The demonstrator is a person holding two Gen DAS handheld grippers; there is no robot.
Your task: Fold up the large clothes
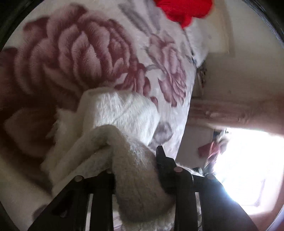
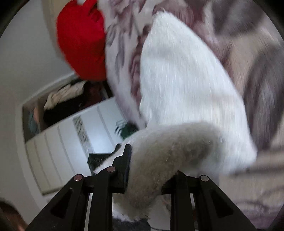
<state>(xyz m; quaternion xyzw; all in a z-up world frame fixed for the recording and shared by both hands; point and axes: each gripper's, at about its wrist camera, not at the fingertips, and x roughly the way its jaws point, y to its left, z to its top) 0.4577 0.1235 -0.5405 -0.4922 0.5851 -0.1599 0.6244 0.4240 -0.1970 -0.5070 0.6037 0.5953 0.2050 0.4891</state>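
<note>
A fluffy white garment [image 1: 117,113] lies bunched on a floral blanket [image 1: 74,53]. My left gripper [image 1: 136,168] is shut on a thick fold of it, which fills the gap between the black fingers [image 1: 163,160]. In the right wrist view the same white garment [image 2: 186,85] stretches away over the blanket [image 2: 257,53]. My right gripper [image 2: 150,170] is shut on another fold of it, with the cloth bulging between the fingers [image 2: 124,160]. The fingertips are mostly hidden by the cloth.
A red cloth [image 1: 182,10] lies at the blanket's far edge; it also shows in the right wrist view [image 2: 81,39]. A white wardrobe [image 2: 74,135] with an open shelf of clothes [image 2: 65,99] stands to the left. A bright window [image 1: 248,168] is to the right.
</note>
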